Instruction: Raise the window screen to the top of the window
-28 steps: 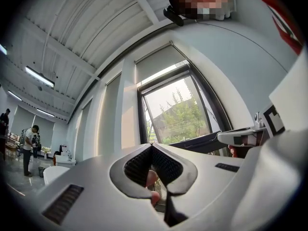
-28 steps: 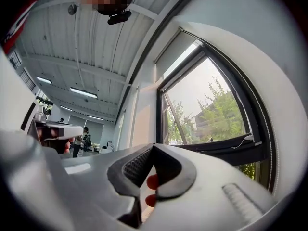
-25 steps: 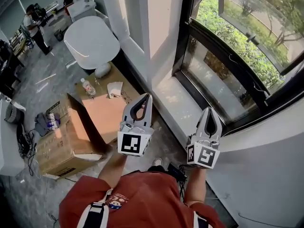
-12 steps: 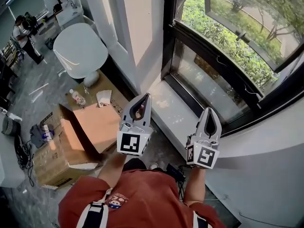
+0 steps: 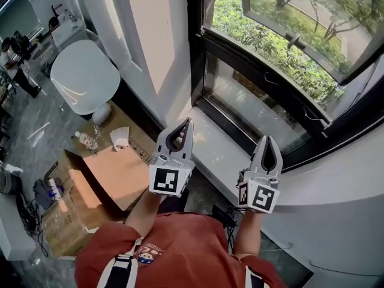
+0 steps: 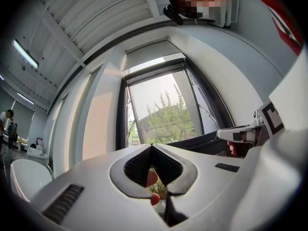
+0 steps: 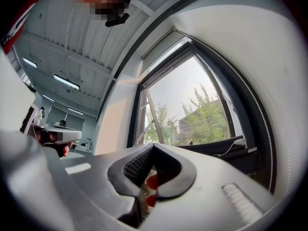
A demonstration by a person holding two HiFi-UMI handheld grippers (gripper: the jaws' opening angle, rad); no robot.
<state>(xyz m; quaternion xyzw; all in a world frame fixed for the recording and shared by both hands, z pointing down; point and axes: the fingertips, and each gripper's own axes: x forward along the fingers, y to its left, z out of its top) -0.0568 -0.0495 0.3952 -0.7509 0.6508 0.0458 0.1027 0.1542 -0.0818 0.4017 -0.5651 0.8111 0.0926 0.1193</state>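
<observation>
Both grippers are held up in front of the window [image 5: 252, 62], side by side and well apart, each pointing towards the glass and touching nothing.

Left gripper [image 5: 189, 120]: jaws clenched tip to tip, with nothing between them. Its own view confirms the tips [image 6: 151, 146] are met and bare.

Right gripper [image 5: 268, 138]: jaws likewise clenched together and empty, as its own view confirms [image 7: 154, 145]. Each gripper also appears at the edge of the other's view, at the same level.

Window screen [image 6: 149, 56]: in the left gripper view a pale grey band lies across the head of the window opening, directly above the dark frame. Its long axis runs across the width of the window, parallel to the frame's top member. Its lower edge sits high, and the glass below shows trees and sky. The right gripper view shows the same band [image 7: 161, 57] in the same place. The head view looks steeply down and does not reach the top of the window, so the screen cannot be made out there. Neither gripper is near it.

Window: dark frame, with a fixed lower pane [image 5: 264, 113] and an upper sash [image 5: 300, 26] swung open outwards over greenery. A pale sill [image 5: 219, 146] runs under the frame, below and ahead of the grippers.

Floor to the left: an open cardboard box [image 5: 114, 170] with a bottle [image 5: 87, 141] lying on it.
</observation>
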